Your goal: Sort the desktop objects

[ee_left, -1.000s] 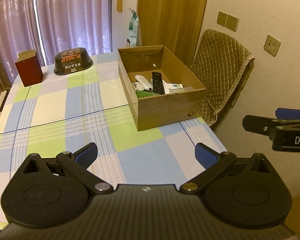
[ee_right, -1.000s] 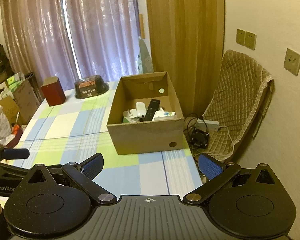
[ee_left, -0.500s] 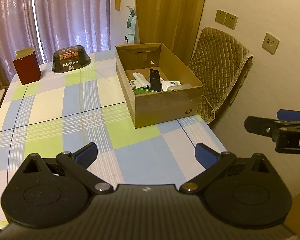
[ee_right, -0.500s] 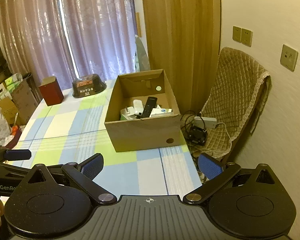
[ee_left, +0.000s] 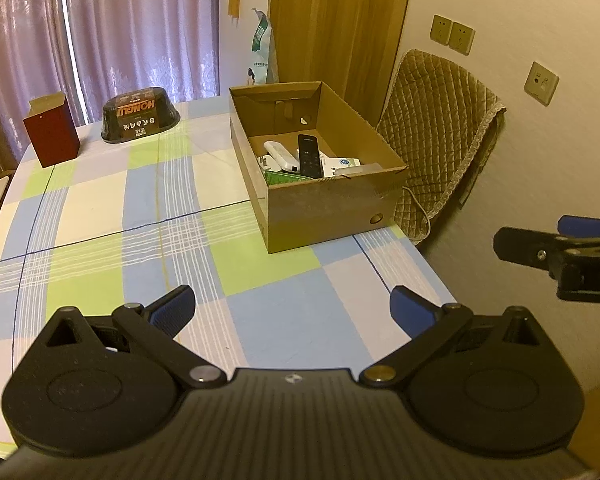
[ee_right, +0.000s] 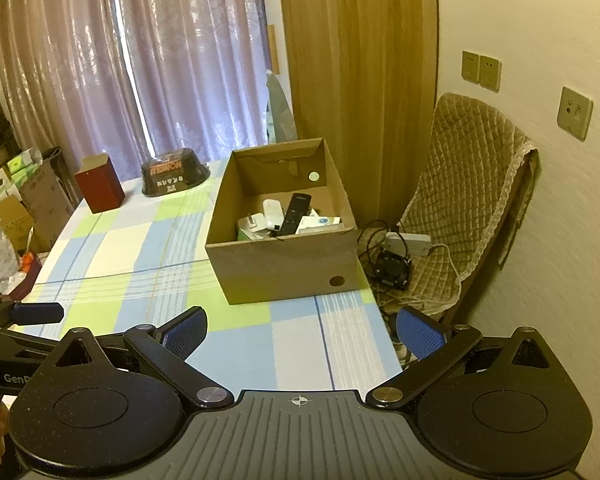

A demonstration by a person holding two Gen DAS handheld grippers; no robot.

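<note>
Both grippers are hanging back over the near end of the table (ee_left: pixel 100 208), well short of the cardboard box (ee_left: pixel 324 208), and neither one is carrying anything: the left gripper (ee_left: pixel 292 308) has its blue pads spread wide with only tablecloth between them, and the right gripper (ee_right: pixel 300 330) is just as wide open and bare. The box sits on the table's right side near the chair (ee_right: pixel 472 200), and it already holds a small pile: a black remote (ee_left: pixel 310 156) lying on top, a white gadget (ee_left: pixel 280 155) just left of it, plus some cartons underneath. Beyond the box, toward the curtains, there's a dark red box (ee_left: pixel 52 136) and a black bowl (ee_left: pixel 140 116) turned upside down, both well apart from it. Looks to me like we're between picks, or nearly finished. If those two count as clutter, the next move means reaching far past the box with open jaws.
</note>
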